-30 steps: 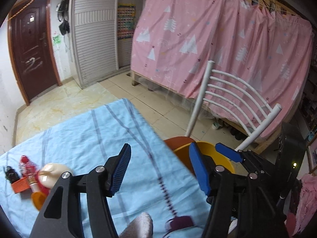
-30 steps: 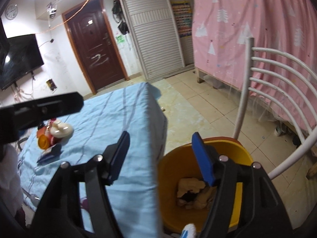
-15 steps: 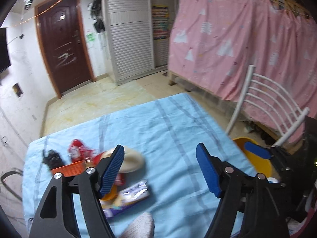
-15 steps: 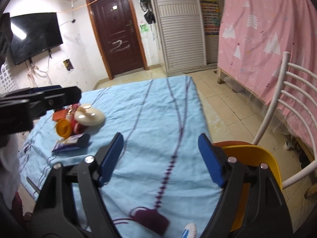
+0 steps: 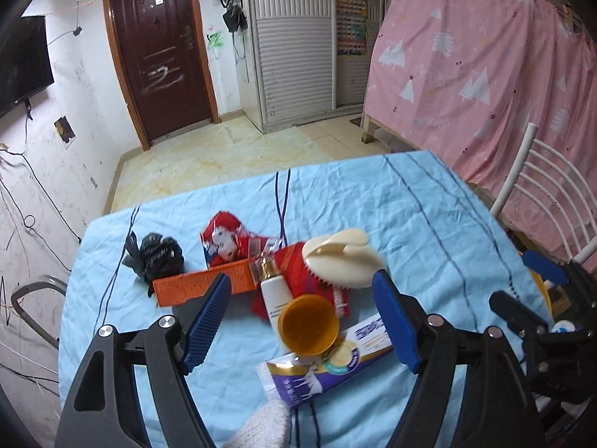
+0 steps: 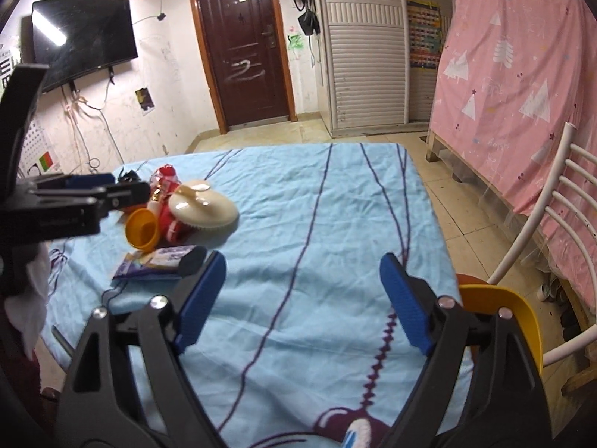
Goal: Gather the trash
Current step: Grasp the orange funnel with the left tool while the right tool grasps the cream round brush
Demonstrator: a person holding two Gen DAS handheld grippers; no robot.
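Observation:
A pile of trash lies on the blue tablecloth (image 5: 410, 205): an orange cup (image 5: 308, 324), a purple and white packet (image 5: 328, 366), a white tube (image 5: 274, 291), an orange box (image 5: 201, 283), a red wrapper (image 5: 227, 242) and a black crumpled bag (image 5: 158, 255). A cream brush (image 5: 343, 261) rests on the pile. My left gripper (image 5: 301, 298) hovers open just above the cup and the tube, touching nothing. My right gripper (image 6: 303, 280) is over bare cloth with its jaws opening and nothing between them. The yellow bin (image 6: 518, 321) sits off the table's right edge.
A white metal chair (image 6: 552, 216) stands beside the bin, with a pink curtain (image 6: 522, 74) behind it. The left gripper (image 6: 93, 194) shows at the left of the right wrist view. Tiled floor, a dark door (image 6: 246, 44) and a wall television (image 6: 82, 37) lie beyond the table.
Both views swung left from the yellow bin onto the table. The left gripper came over the trash pile. Both pairs of jaws stand wider than before.

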